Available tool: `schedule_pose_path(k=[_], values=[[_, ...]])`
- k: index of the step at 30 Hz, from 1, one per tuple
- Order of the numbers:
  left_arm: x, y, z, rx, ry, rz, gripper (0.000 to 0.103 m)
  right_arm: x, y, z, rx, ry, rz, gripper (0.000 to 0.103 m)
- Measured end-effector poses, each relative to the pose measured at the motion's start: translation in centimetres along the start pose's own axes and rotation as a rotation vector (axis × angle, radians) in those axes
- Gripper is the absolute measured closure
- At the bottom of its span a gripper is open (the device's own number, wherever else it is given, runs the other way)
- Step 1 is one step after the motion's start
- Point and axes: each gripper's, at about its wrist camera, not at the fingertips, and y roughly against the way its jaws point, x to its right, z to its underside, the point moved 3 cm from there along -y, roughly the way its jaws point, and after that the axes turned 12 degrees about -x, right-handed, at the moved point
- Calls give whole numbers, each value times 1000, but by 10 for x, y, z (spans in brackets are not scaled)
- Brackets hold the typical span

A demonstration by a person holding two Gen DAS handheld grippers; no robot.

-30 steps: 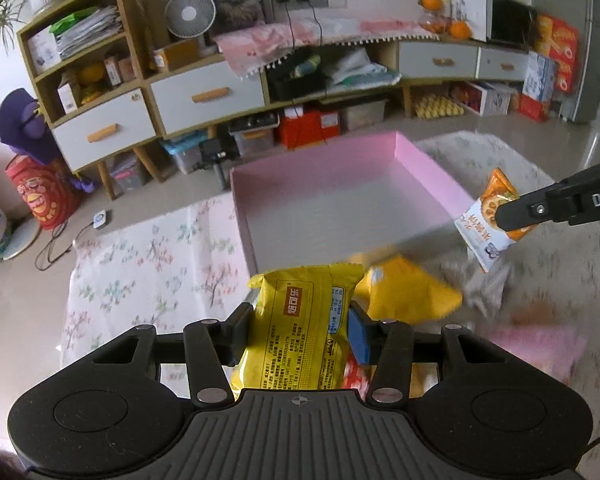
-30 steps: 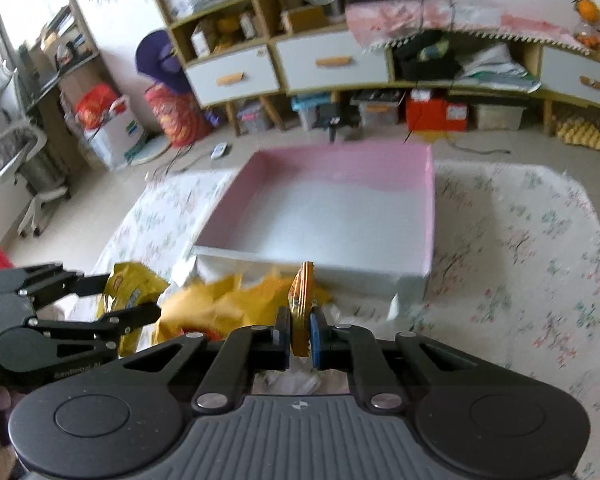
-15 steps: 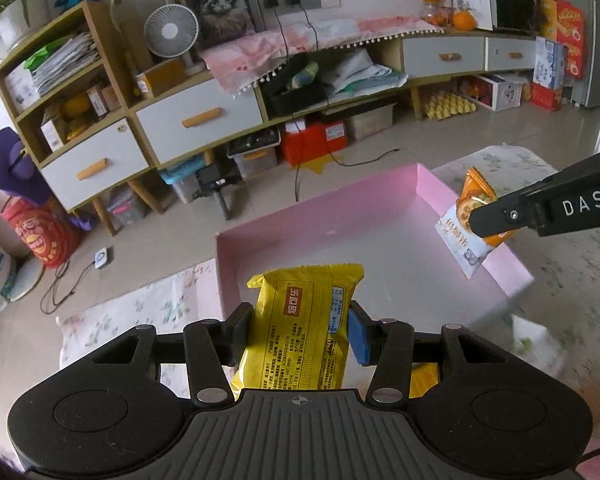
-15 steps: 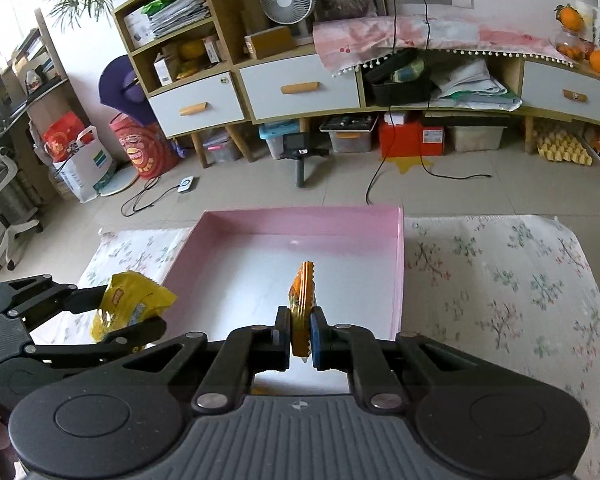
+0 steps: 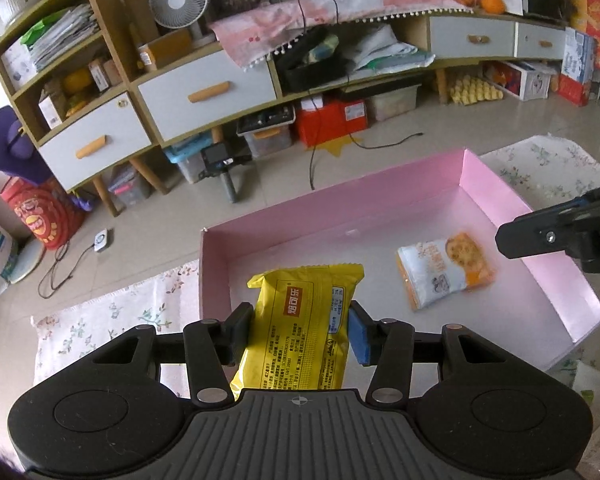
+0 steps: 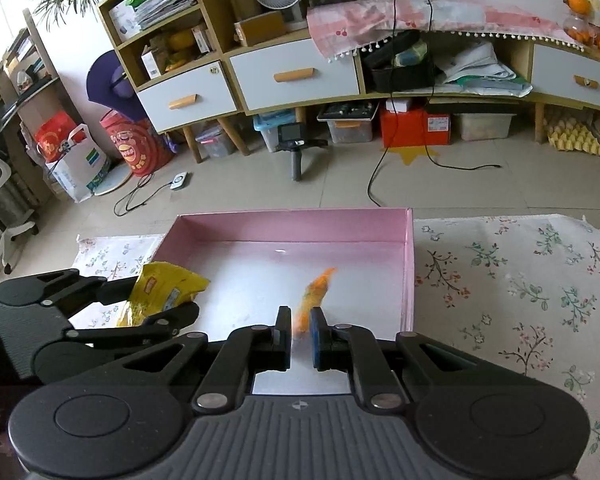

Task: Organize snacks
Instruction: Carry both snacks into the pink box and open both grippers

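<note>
Snacks, two, both at the pink box (image 5: 340,204). First one: yellow packet (image 5: 304,320), glossy crinkled film, pillow-shaped, saw-toothed seam along the top edge, orange label and fine black print on the face. Hangs upright over the near left corner of the box, above the floor and not resting on it. Gripped at its two long sides by the left gripper (image 5: 300,318): matte black fingers, a blue rubbery pad (image 5: 358,338) against the right edge of the film, the other pad against the left edge. Jaws just now easing wider, packet between them and touched on both sides.

Second one: orange-and-white packet (image 5: 444,272), flat rectangular pouch of shiny film with a round biscuit picture, slightly blurred. Lies face up on the box floor, towards the right wall, tilted off the box's lines. Touches no gripper.

Right gripper (image 6: 301,320): let go, jaws parted by a narrow gap, nothing pinched between the pads; tip poised over the right wall of the box, apart from the pouch.

Box itself: shallow, square-cornered, thin smooth card, pink walls, paler floor with a soft sheen. Beneath and either side of the box, a pale floral cloth (image 6: 520,280), soft and faintly rumpled at its edges.
</note>
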Motion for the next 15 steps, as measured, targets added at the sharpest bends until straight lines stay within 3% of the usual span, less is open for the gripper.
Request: schedule_pose_path(k=[2, 4, 5, 7, 10, 12, 14, 15], values=[[2, 0, 0, 1, -13, 0, 50, -1, 1, 0, -3, -5, 0, 103], [4, 2, -1, 0, -14, -21, 36, 0, 3, 0, -3, -9, 6, 101], [4, 4, 0, 5, -15, -26, 29, 0, 4, 0, -3, -8, 9, 92], [3, 10, 1, 6, -9, -15, 26, 0, 7, 2, 1, -6, 21, 82], [-1, 17, 4, -4, 11, 3, 23, 0, 11, 3, -5, -2, 41, 77], [-2, 24, 8, -2, 19, 8, 18, 0, 17, 5, -2, 4, 52, 66], [-3, 30, 11, -2, 27, 19, 13, -1, 25, 8, 14, 9, 66, 49], [-4, 34, 14, -7, 30, 28, 11, -1, 28, 10, 19, 14, 72, 47]])
